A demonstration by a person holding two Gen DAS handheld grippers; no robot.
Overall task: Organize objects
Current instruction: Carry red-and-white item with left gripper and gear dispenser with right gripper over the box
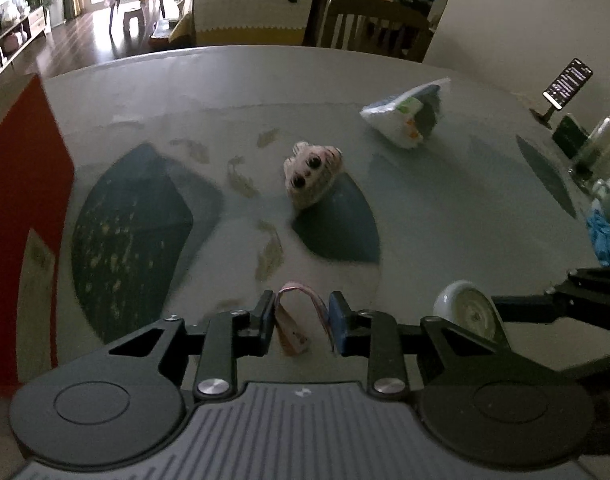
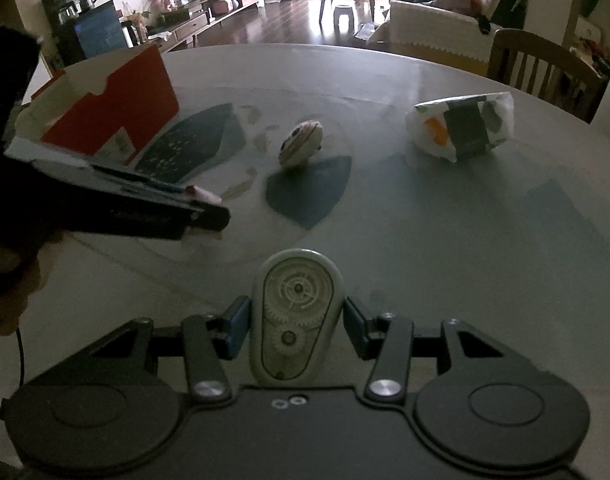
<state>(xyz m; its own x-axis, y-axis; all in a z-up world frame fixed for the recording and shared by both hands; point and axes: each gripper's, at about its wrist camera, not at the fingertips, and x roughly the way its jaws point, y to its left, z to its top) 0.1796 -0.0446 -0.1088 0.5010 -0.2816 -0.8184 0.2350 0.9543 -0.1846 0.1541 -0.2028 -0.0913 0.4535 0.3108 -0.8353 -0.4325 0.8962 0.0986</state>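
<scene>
Presently, left gripper (image 1: 301,320): fingers set either side of a small pink-striped looped item (image 1: 295,320); whether they pinch it cannot be told.
Right gripper (image 2: 297,328): jaws flank a white gear-faced gadget (image 2: 296,316) with slight gaps at both pads; hold unconfirmed.
Risk, left: the thin loop may fold or slide out if lifted on a loose pinch.
Risk, right: the smooth rounded shell may pivot or drop from a shallow grip.
Table (image 2: 465,240): plush toy (image 2: 301,142) at centre, wrapped packet (image 2: 461,126) well beyond.
Red box (image 2: 117,108): open at far left, likely destination; its flap could snag a carried item.
</scene>
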